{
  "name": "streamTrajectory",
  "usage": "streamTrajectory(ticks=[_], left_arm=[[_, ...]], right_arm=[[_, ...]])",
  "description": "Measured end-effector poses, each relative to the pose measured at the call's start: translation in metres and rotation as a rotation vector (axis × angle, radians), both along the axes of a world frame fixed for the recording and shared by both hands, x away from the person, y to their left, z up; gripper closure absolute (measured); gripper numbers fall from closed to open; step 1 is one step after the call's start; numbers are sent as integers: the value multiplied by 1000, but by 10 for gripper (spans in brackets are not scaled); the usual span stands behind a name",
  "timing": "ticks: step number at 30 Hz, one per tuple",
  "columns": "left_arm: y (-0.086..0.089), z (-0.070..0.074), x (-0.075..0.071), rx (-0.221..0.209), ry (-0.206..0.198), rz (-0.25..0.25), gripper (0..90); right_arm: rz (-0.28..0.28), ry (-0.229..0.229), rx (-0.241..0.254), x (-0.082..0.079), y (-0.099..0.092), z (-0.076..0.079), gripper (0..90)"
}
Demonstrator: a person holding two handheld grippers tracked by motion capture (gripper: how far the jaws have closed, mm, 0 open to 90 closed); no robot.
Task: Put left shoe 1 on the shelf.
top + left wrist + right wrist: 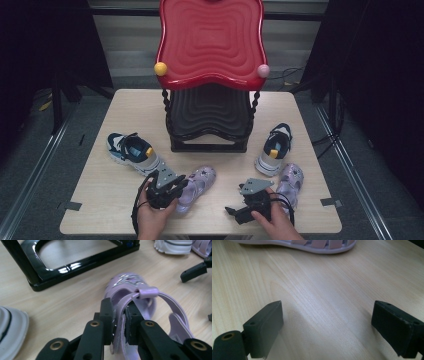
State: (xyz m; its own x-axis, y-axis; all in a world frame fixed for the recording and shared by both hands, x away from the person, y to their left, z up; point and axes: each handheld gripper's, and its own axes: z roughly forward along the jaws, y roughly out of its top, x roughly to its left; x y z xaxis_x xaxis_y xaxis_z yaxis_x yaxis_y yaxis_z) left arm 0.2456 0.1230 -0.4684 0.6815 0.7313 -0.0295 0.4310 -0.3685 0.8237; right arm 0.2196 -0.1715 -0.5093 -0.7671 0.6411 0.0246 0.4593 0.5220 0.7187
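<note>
Pale wooden table (110, 180) carries a two-tier rack, red tray above black (210, 45). In front of that rack, the left gripper (121, 318) has its jaws clamped on the heel strap of a lilac plastic sandal (130, 287), seen close in the left gripper view. The right gripper (327, 322), beside it, stands wide open over bare wood; a second lilac sandal (312, 245) is cut off at that view's top edge.
</note>
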Motion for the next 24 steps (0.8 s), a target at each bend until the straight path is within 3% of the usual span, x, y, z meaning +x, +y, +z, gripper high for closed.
streamTrajectory(ticks=[6, 13, 24], left_arm=[[4, 9, -1, 5, -47, 24, 817], [5, 12, -1, 21, -73, 30, 823], [5, 24, -2, -6, -133, 41, 823]], right_arm=[[0, 0, 0, 0, 0, 0, 98], [0, -1, 0, 0, 0, 0, 98], [0, 0, 0, 0, 0, 0, 99]])
